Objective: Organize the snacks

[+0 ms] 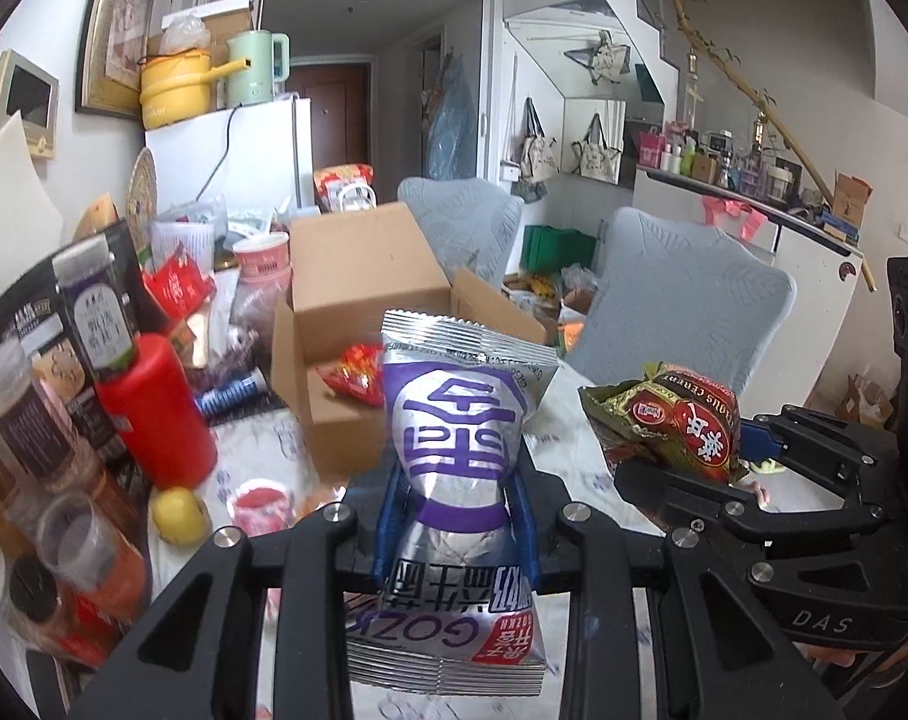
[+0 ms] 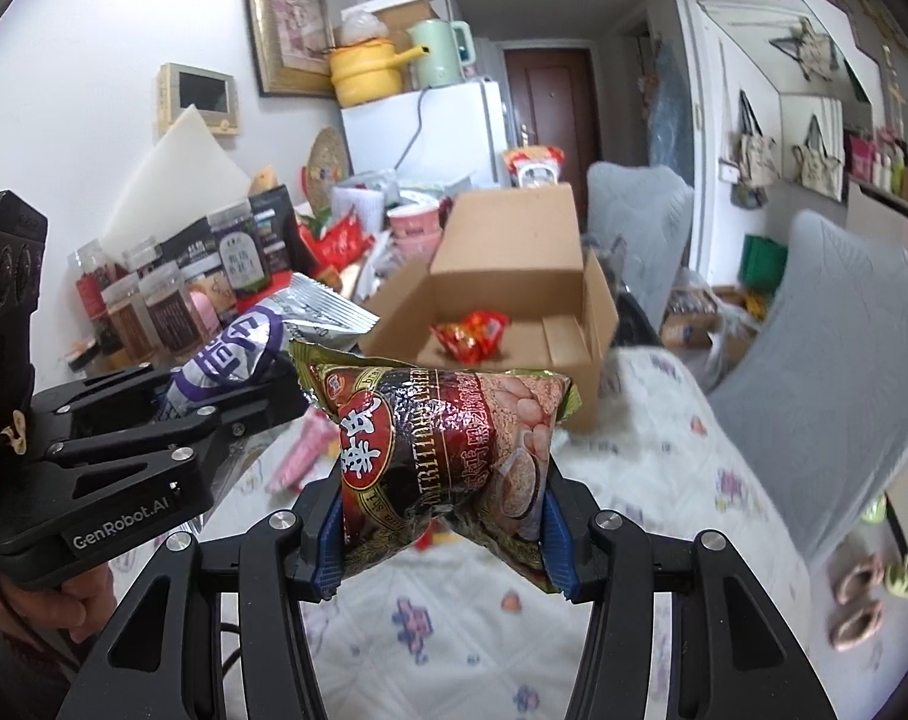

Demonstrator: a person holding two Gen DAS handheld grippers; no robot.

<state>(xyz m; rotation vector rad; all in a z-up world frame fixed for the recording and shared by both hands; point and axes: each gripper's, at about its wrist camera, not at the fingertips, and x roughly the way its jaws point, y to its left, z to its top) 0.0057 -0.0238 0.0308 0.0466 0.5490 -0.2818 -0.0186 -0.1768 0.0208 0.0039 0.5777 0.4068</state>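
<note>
Both packets are airborne above the surface (image 2: 634,450), each nipped at the waist so it hangs clear.

Left gripper (image 1: 457,516): fingers pinching the silver-purple packet (image 1: 460,420) mid-body, crimped top end upright.

Right gripper (image 2: 441,528): fingers pinching the green-red packet (image 2: 435,432) across its middle, the ends flaring either side.

Cardboard box (image 2: 514,312) sits at 12 o'clock in both views, flaps open, one red snack (image 2: 472,330) inside. It looks like the drop target, hence both packets held high and aimed at it.

Red bottle (image 1: 153,414), lemon (image 1: 179,513), 2 grey chairs (image 1: 682,300)
</note>
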